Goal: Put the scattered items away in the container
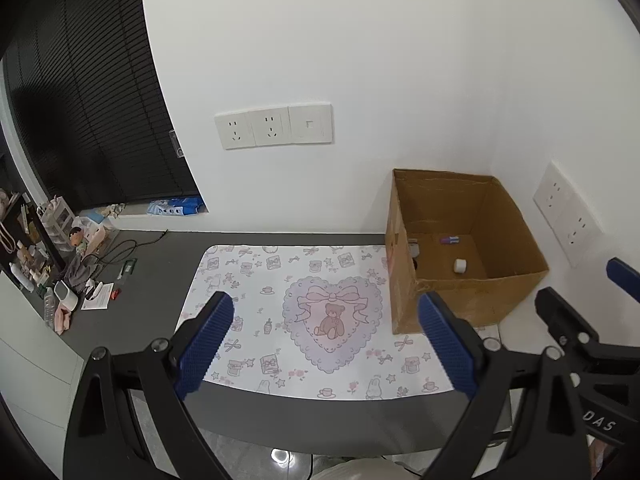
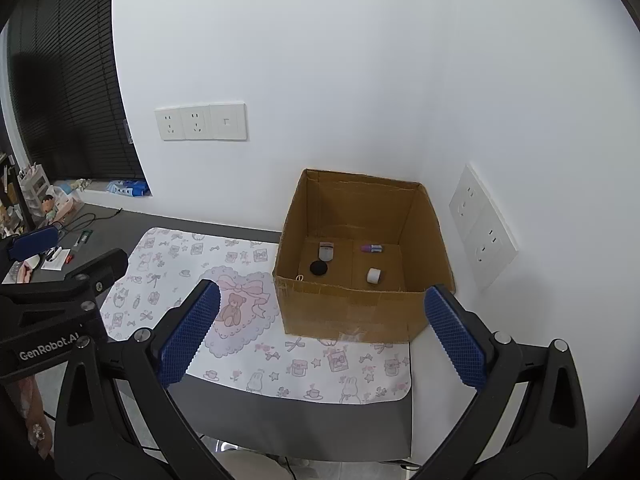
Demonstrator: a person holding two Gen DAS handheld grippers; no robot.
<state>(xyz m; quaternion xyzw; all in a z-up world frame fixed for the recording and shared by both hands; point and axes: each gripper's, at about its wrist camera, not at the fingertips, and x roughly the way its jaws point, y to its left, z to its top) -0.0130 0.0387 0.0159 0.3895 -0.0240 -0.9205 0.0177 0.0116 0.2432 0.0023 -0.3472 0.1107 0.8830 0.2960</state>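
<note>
An open cardboard box (image 2: 352,312) (image 1: 404,280) stands on the patterned mat at the back right corner. Inside lie a white roll (image 2: 374,275) (image 1: 460,266), a black round disc (image 2: 318,268), a grey and white oblong item (image 2: 326,251) and a small purple tube (image 2: 372,248) (image 1: 450,239). My left gripper (image 1: 326,340) hangs open above the mat's front, nothing between its blue pads. My right gripper (image 2: 322,328) is open too, held in front of the box with empty jaws. Each gripper shows at the edge of the other's view.
A white mat (image 1: 320,300) printed with a teddy-bear heart covers the grey desk (image 1: 160,272). Clutter, cables and small boxes (image 1: 72,264) crowd the desk's left end below a dark blind. Wall sockets (image 1: 274,126) sit behind, more sockets (image 2: 480,228) on the right wall.
</note>
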